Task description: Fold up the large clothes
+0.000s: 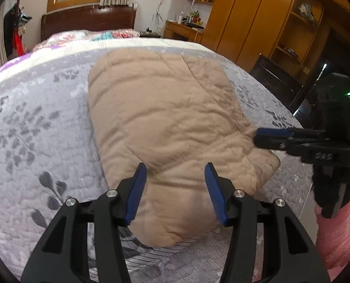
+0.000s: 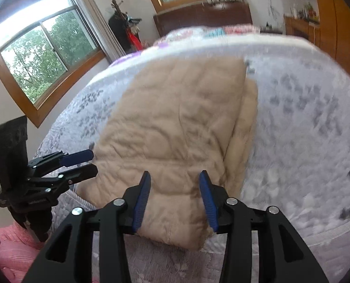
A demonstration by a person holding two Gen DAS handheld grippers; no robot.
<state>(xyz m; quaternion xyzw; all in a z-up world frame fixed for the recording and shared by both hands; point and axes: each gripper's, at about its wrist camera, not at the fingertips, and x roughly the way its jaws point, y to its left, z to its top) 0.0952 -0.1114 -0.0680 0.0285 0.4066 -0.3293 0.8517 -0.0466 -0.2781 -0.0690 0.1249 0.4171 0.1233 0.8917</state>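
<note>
A beige quilted garment (image 1: 165, 122) lies folded into a long rectangle on the bed; it also shows in the right wrist view (image 2: 175, 129). My left gripper (image 1: 176, 176) is open and empty, hovering over the garment's near end. It shows from the side in the right wrist view (image 2: 92, 162), jaws apart, at the garment's left edge. My right gripper (image 2: 175, 184) is open and empty above the garment's near end. In the left wrist view it (image 1: 257, 136) sits at the garment's right edge.
The bed has a grey leaf-patterned quilted cover (image 1: 33, 129) and a dark headboard (image 1: 87, 18). Wooden wardrobes and shelves (image 1: 257, 23) stand to the right, windows (image 2: 45, 54) to the left. A pink sleeve (image 1: 335, 235) shows behind the right gripper.
</note>
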